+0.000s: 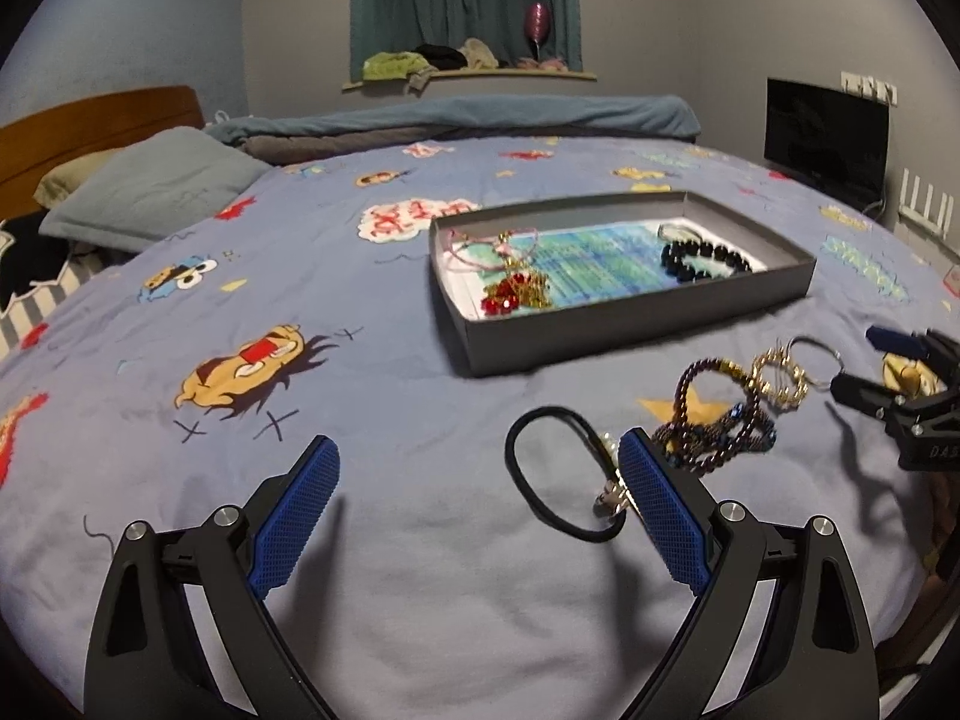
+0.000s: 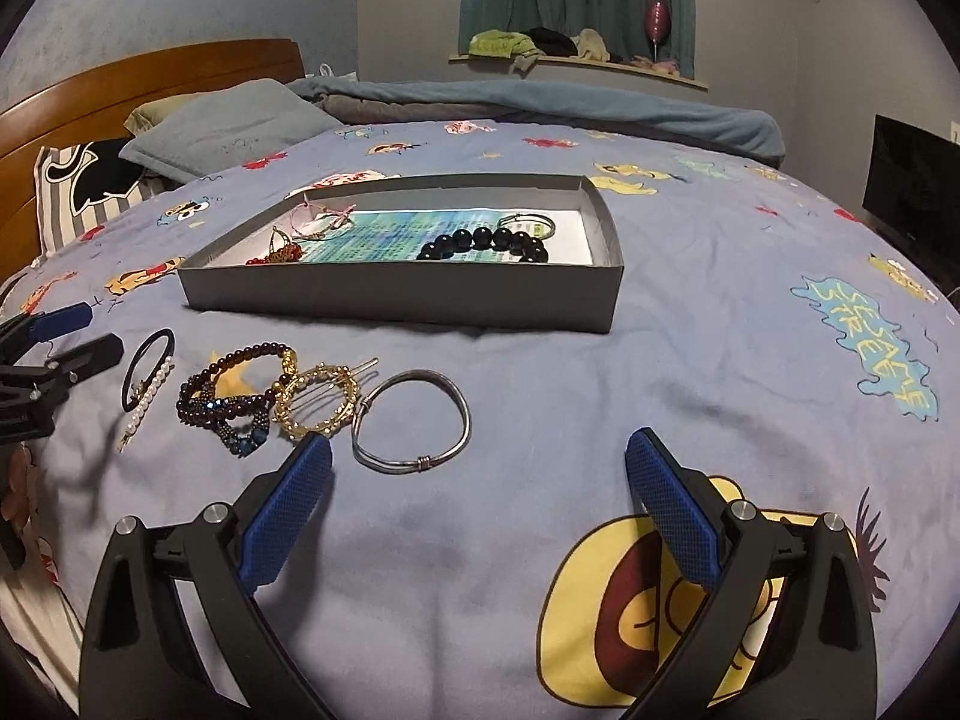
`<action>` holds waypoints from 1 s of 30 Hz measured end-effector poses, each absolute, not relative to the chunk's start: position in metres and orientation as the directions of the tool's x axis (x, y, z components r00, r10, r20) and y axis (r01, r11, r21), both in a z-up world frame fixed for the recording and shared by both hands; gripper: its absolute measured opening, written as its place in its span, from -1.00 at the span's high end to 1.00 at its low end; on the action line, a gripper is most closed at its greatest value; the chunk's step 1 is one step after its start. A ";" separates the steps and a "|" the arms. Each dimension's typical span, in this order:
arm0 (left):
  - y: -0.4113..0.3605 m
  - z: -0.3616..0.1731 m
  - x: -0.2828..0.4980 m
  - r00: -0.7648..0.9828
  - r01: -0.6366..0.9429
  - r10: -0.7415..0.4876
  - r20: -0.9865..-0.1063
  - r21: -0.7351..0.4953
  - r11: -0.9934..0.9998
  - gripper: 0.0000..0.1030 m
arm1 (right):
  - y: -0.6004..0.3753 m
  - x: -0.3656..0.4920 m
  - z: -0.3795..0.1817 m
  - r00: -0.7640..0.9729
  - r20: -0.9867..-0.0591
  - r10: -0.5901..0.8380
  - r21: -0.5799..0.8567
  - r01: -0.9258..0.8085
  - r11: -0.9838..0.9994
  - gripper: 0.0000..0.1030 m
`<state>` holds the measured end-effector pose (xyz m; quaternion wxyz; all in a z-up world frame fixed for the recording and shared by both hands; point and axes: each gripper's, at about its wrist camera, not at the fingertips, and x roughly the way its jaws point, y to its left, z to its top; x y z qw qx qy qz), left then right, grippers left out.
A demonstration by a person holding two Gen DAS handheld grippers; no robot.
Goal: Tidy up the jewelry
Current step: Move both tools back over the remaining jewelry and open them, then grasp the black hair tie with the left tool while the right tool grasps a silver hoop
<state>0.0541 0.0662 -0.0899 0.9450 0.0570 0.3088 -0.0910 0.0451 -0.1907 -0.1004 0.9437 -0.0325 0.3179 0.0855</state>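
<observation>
A grey shallow box (image 1: 636, 315) (image 2: 396, 300) lies on the bed, holding a black bead bracelet (image 2: 483, 243), a silver bangle (image 2: 528, 222), a red-and-gold piece (image 1: 513, 291) and pink cord. In front of it lie a black hair tie with pearls (image 2: 144, 372) (image 1: 549, 474), dark purple bead bracelets (image 2: 237, 399) (image 1: 714, 420), a gold ring-shaped clip (image 2: 318, 399) and a silver bangle (image 2: 411, 420). My left gripper (image 1: 480, 462) is open over the sheet, its right finger beside the hair tie. My right gripper (image 2: 480, 456) is open, just short of the silver bangle.
The bed has a blue cartoon-print sheet (image 2: 720, 360), pillows (image 1: 150, 192) and a wooden headboard (image 2: 150, 84) at the left. A rolled blanket (image 1: 480, 120) lies along the far side. A dark screen (image 1: 825, 138) stands at the right wall.
</observation>
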 end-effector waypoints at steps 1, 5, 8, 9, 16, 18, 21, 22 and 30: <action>0.066 -0.091 0.055 0.787 0.213 -0.142 -0.600 0.048 0.976 -0.78 | -0.190 0.045 -0.101 0.783 -0.606 0.143 -0.011 -0.187 0.982 -0.89; 0.067 -0.096 0.058 0.762 0.233 -0.164 -0.626 0.028 0.972 -0.60 | -0.183 0.045 -0.102 0.780 -0.607 0.151 -0.027 -0.210 0.977 -0.86; 0.067 -0.099 0.059 0.748 0.246 -0.176 -0.639 0.021 0.969 -0.43 | -0.180 0.046 -0.103 0.776 -0.613 0.150 -0.036 -0.217 0.975 -0.78; 0.067 -0.099 0.058 0.746 0.249 -0.178 -0.641 0.021 0.968 -0.37 | -0.180 0.046 -0.104 0.775 -0.614 0.150 -0.037 -0.219 0.975 -0.73; 0.063 -0.100 0.059 0.739 0.270 -0.196 -0.644 0.016 0.963 0.00 | -0.178 0.046 -0.104 0.779 -0.610 0.145 -0.052 -0.222 0.974 -0.53; 0.062 -0.097 0.058 0.744 0.282 -0.210 -0.635 0.013 0.959 0.18 | -0.179 0.046 -0.104 0.781 -0.608 0.143 -0.053 -0.219 0.974 -0.46; 0.059 -0.098 0.057 0.738 0.295 -0.217 -0.638 0.017 0.955 0.20 | -0.181 0.048 -0.104 0.781 -0.608 0.142 -0.045 -0.212 0.976 -0.36; 0.058 -0.100 0.059 0.731 0.296 -0.214 -0.648 0.018 0.955 0.22 | -0.181 0.048 -0.104 0.782 -0.608 0.141 -0.047 -0.213 0.976 -0.35; 0.054 -0.108 0.067 0.706 0.283 -0.194 -0.681 0.020 0.959 0.25 | -0.179 0.053 -0.103 0.787 -0.604 0.128 -0.065 -0.208 0.976 -0.30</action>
